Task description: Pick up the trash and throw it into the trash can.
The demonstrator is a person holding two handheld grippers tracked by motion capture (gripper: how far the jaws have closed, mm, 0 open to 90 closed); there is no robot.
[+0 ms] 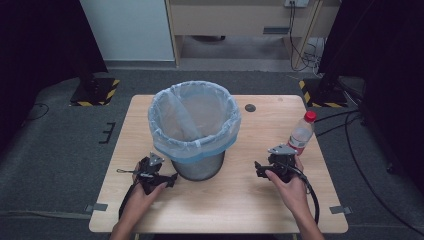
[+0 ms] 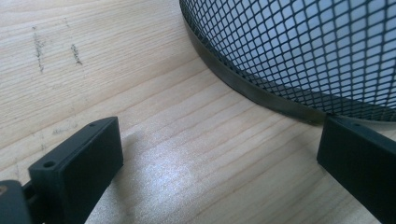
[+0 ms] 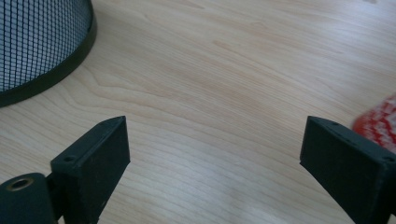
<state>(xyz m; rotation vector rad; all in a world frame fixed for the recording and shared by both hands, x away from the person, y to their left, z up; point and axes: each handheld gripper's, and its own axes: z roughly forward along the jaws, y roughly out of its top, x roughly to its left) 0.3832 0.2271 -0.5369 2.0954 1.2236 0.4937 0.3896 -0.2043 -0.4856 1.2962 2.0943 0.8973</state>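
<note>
Both grippers, left [image 1: 171, 178] and right [image 1: 257, 167], hang over the table [image 1: 235, 200], jaws apart, empty. The bottle [image 1: 302, 132] stands just beside the right: light, smooth, tippy; grip mid-body.

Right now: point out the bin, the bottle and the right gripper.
mesh bin [image 1: 200, 167], high view, bare mesh wall below the liner
bottle [image 1: 301, 134], high view, clear body
right gripper [image 3: 215, 154], right gripper view, midway between its open jaws

In the right gripper view the bottle [image 3: 379, 127] is a blurred red patch cut off at three o'clock. The bin [image 2: 299, 51] runs off the left gripper view's frame toward one o'clock, its rim out of sight.
</note>
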